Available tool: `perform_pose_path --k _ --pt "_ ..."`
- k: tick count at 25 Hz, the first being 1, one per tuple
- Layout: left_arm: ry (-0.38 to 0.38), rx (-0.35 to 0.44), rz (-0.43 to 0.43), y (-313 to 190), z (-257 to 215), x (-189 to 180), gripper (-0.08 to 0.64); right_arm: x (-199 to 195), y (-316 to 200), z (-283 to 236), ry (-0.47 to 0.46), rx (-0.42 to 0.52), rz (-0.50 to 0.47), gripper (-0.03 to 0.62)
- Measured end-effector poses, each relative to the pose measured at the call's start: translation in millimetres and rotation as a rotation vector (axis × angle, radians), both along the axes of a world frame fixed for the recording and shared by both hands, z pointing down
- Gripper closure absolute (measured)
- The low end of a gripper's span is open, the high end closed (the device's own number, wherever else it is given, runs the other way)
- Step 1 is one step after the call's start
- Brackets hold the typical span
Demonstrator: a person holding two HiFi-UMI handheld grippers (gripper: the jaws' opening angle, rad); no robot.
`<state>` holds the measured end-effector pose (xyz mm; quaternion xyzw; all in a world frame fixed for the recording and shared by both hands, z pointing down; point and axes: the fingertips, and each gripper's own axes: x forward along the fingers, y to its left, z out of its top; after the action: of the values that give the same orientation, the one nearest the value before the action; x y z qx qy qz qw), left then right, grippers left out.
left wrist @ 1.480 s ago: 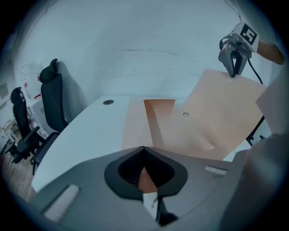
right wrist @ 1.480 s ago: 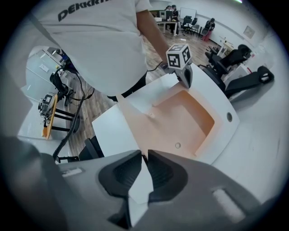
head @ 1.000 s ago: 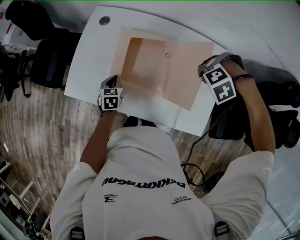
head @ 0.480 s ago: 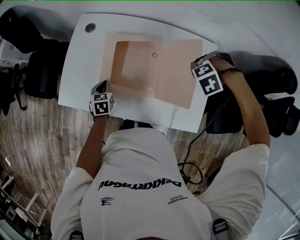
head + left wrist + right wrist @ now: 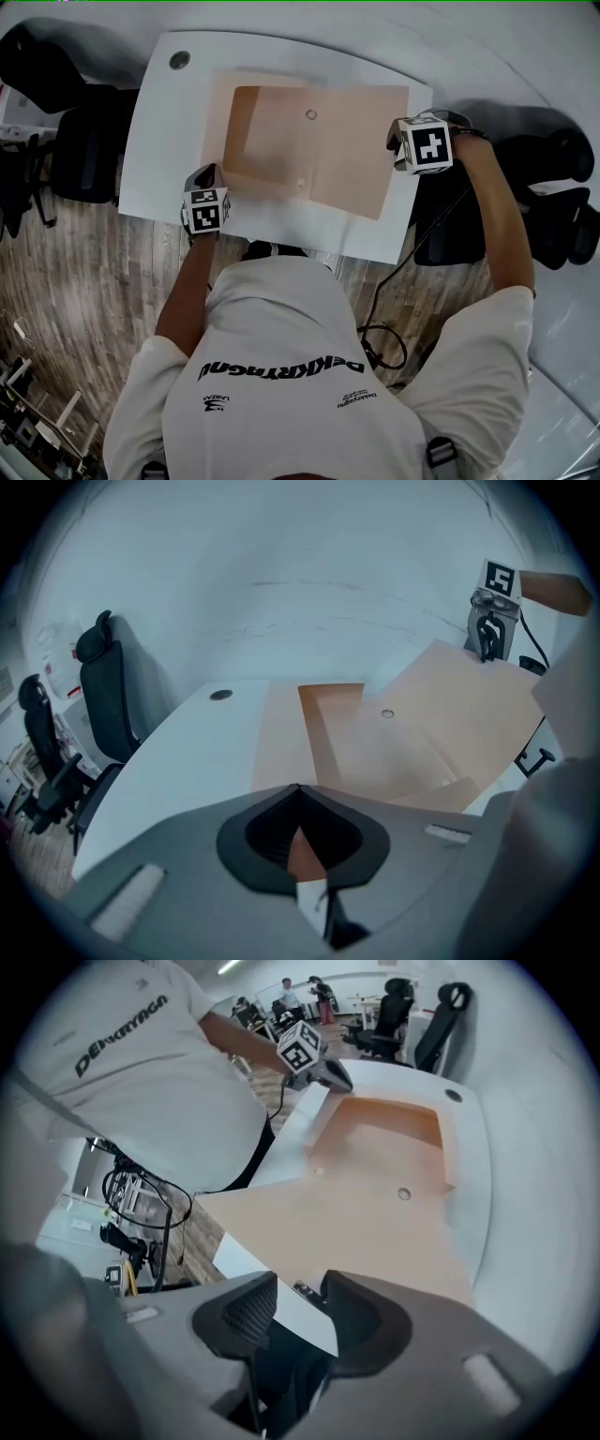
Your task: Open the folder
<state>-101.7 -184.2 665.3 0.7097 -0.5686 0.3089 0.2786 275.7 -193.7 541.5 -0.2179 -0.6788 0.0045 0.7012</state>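
A white table with rounded corners (image 5: 164,141) stands on a wood-patterned floor (image 5: 84,281), with black office chairs (image 5: 80,141) off its left side; a pale peach card folder (image 5: 361,159) lies open on the table top and takes up most of its middle. The folder's left half forms a shallow pocket with raised walls, the inner left wall in darker tan shadow; its right half is a flat flap spread out to the table's right edge. The left gripper (image 5: 298,789) sits at the folder's near left corner, and its jaws are closed together on that corner, a sliver of peach card showing between them. The right gripper (image 5: 300,1290) hangs at the table's right edge just beside the flap; its jaws have just been opening and stand apart, pressing on nothing, with only the white table edge seen between them. A small round ring (image 5: 311,114) sits near the folder's middle fold; a grey round grommet (image 5: 178,59) marks the table's far left corner.
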Motion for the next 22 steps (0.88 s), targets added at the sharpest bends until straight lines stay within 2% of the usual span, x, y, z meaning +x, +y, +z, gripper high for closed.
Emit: perform_pose_path --k 3,6,10,12,15,19,22 --pt "-0.001 0.002 0.004 0.0 -0.2 1.6 0.565 -1.3 1.3 -8.5 -0.028 -0.033 0.089 0.415" --pt "-0.004 0.003 0.006 0.3 0.1 1.9 0.565 -7.6 5.9 -18.2 -0.087 -0.102 0.217 0.330" --pt "-0.014 0.007 0.005 0.7 0.9 -0.3 0.565 -17.8 -2.3 -22.6 -0.210 -0.071 0.314 0.333" --pt "-0.011 0.010 0.005 0.0 0.7 0.5 0.565 -19.2 -10.6 -20.4 -0.243 -0.011 0.391 0.351" --pt "-0.012 0.012 0.002 0.3 0.0 -0.2 0.565 -16.9 -22.9 -11.7 -0.256 0.121 0.516 0.437" --pt "-0.014 0.014 0.004 1.4 -0.2 -1.1 0.566 -12.0 -22.5 -1.6 -0.264 0.326 0.580 0.437" --pt "-0.018 0.016 0.007 1.5 0.9 0.7 0.566 -18.3 -30.9 -7.9 -0.370 0.490 0.723 0.437"
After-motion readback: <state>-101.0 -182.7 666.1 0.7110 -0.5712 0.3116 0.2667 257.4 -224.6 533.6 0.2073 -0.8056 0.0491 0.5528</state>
